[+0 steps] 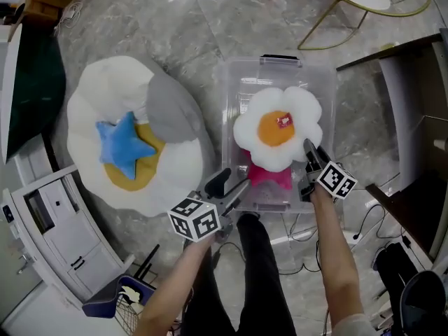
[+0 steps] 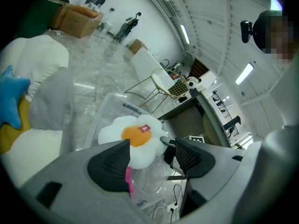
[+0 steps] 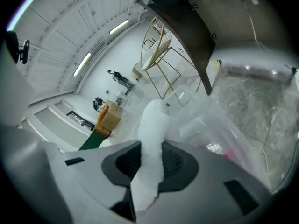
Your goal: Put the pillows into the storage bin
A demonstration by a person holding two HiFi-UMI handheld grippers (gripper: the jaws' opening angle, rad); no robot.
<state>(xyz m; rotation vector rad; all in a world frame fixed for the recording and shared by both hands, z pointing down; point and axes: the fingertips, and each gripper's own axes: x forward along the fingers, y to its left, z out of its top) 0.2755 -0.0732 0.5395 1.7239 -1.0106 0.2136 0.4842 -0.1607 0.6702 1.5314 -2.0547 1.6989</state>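
The white flower-shaped plush pillow with an orange centre (image 1: 278,128) sits in the mouth of the clear plastic storage bin (image 1: 231,103), over a pink plush pillow (image 1: 269,177), and the right gripper (image 1: 308,145) has its fingers narrowed onto the edge of a white petal at the pillow's near-right side. The left gripper (image 1: 231,182) hovers at the bin's near-left corner with its fingers wide and nothing between them. Left of the bin, on the grey marble floor (image 1: 140,19), a blue star-shaped pillow (image 1: 124,145) and a grey pillow (image 1: 171,110) lie on a big round white cushion (image 1: 91,96).
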